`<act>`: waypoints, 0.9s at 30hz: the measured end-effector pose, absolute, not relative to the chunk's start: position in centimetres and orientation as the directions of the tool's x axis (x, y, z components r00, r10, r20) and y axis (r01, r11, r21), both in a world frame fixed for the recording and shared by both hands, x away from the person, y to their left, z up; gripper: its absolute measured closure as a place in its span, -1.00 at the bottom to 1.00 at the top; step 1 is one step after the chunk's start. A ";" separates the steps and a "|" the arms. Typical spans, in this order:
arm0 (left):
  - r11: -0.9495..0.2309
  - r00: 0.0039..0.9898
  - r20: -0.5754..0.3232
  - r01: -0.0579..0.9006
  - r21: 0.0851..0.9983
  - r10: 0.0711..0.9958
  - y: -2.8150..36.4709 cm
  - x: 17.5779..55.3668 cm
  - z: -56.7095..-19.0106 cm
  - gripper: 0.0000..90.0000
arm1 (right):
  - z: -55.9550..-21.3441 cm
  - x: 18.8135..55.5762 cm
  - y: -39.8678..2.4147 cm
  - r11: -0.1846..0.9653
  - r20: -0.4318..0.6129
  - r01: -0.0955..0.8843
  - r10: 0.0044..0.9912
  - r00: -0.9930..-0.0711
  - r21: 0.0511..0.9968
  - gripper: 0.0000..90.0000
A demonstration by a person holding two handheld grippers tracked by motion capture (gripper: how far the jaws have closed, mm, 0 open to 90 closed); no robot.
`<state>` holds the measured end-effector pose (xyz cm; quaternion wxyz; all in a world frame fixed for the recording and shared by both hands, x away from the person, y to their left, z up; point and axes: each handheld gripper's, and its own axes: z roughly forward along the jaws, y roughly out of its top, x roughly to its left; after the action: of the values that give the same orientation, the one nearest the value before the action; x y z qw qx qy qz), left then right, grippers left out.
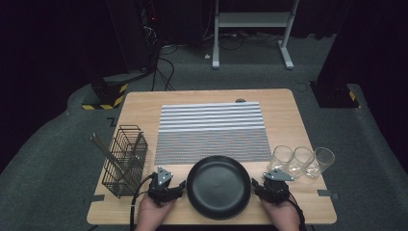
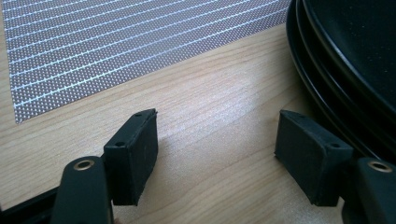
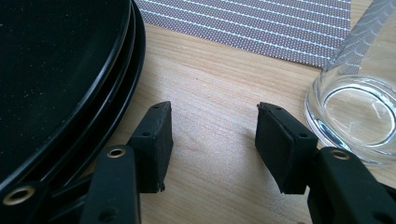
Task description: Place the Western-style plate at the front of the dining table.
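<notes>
Now the stack of round black plates [image 1: 219, 186] sits on the wooden tabletop [image 1: 288, 125], just below the striped woven placemat [image 1: 211, 132]. Left tool [image 1: 167, 188] and right tool [image 1: 270, 188] flank the stack, jaws apart, gripping nothing. Clear glass tumblers [image 1: 301, 161] stand right of the stack.

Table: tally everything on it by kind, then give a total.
Plates (stacked, black): 3
Glasses: 3
Placemat: 1
Wire basket: 1
Chopsticks, count unclear, left out.
Total: 8
</notes>
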<state>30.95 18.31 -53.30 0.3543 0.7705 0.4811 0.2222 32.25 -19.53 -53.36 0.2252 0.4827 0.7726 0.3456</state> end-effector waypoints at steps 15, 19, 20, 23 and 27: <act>-0.288 0.440 0.003 0.583 0.760 0.898 18.3 30.9 -53.3 -0.33 | -53.4 32.3 -19.5 0.296 -0.016 0.589 0.901 -0.434 0.752 0.02; -0.296 0.440 0.014 0.581 0.758 0.898 18.2 30.9 -53.3 -0.33 | -53.4 32.3 -19.6 0.297 -0.014 0.589 0.900 -0.436 0.751 0.02; -0.296 0.440 0.014 0.581 0.758 0.898 18.2 30.9 -53.3 -0.33 | -53.4 32.3 -19.6 0.297 -0.014 0.589 0.900 -0.436 0.751 0.02; -0.296 0.440 0.014 0.580 0.758 0.898 18.2 30.9 -53.3 -0.33 | -53.4 32.3 -19.6 0.298 -0.013 0.587 0.899 -0.438 0.752 0.04; -0.292 0.438 0.011 0.580 0.760 0.899 18.2 30.9 -53.3 -0.33 | -53.3 32.2 -19.8 0.290 0.002 0.578 0.893 -0.451 0.763 0.06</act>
<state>30.92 18.16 -53.33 0.3523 0.7713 0.4794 0.2263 32.19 -19.79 -53.26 0.2193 0.4760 0.7726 0.3584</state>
